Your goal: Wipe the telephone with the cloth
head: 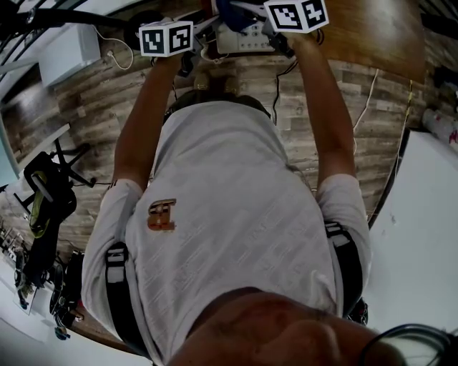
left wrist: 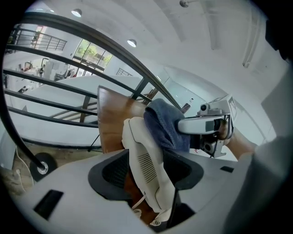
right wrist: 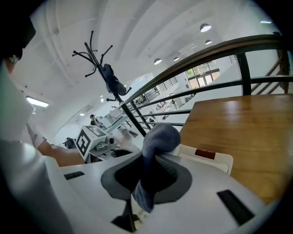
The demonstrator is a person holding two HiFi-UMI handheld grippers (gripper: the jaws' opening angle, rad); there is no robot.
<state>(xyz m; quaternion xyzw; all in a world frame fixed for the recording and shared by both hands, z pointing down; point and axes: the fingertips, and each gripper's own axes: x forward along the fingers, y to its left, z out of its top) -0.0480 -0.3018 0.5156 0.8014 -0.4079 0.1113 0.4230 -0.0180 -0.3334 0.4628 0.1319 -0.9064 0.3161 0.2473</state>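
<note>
My left gripper (left wrist: 145, 171) is shut on the white telephone handset (left wrist: 142, 151), holding it raised and tilted. My right gripper (right wrist: 149, 176) is shut on a blue cloth (right wrist: 155, 146), whose bunched end rests against the upper part of the handset. From the left gripper view the cloth (left wrist: 165, 123) drapes over the handset's top, with the right gripper (left wrist: 206, 125) behind it. In the head view both grippers (head: 166, 37) (head: 297, 14) are held out far ahead of the person, over the white telephone base (head: 243, 39). A white edge of the telephone (right wrist: 206, 157) shows beyond the cloth.
The telephone sits on a brown wooden table (right wrist: 247, 132) beside a dark metal railing (right wrist: 206, 57). A coat stand (right wrist: 103, 64) rises behind. Cables (head: 368, 100) trail over the plank floor, and a white surface (head: 422, 236) lies to the right.
</note>
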